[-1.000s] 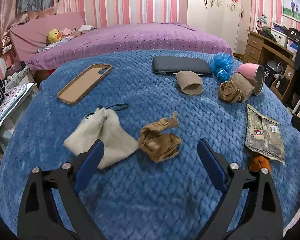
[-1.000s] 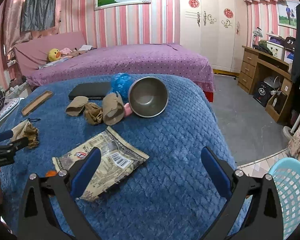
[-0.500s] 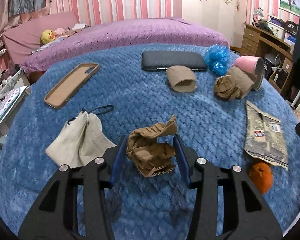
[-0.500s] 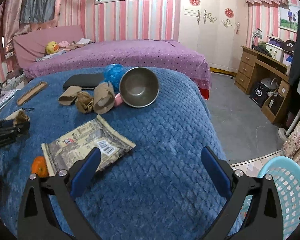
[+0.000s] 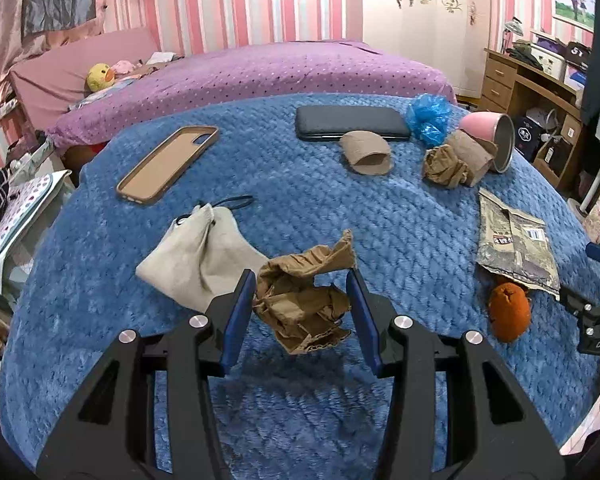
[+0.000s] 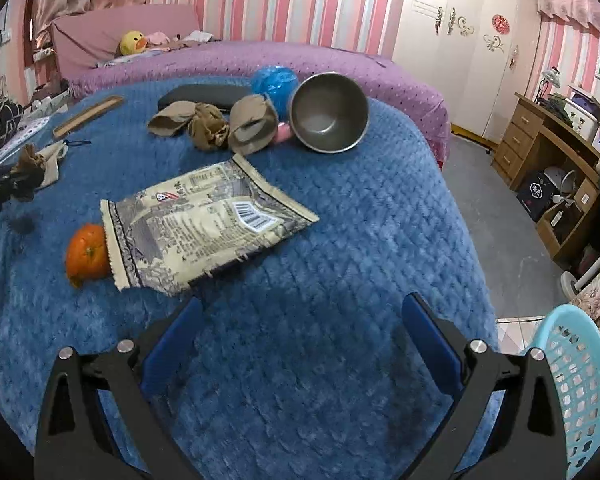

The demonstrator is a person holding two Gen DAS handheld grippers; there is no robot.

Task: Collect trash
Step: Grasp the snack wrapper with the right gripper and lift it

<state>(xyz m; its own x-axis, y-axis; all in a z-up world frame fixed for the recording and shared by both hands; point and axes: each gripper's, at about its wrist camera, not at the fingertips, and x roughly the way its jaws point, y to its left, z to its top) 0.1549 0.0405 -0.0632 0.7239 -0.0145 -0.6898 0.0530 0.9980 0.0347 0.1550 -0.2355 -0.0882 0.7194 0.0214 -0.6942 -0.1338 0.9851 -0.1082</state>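
The left gripper (image 5: 301,300) had just closed its blue pads on a crumpled wad of brown paper (image 5: 304,302), which hung between them clear of the blue quilted bed cover (image 5: 340,216). Just beside it lay a beige drawstring cloth pouch (image 5: 198,256), and farther off a tan phone case (image 5: 168,164). The right gripper (image 6: 300,340) stood wide open with nothing between its pads, above bare cover. Ahead of it lay a flat printed snack wrapper (image 6: 204,232) partly covering an orange fruit (image 6: 87,256). A light-blue perforated plastic basket (image 6: 572,392) stood beside the bed.
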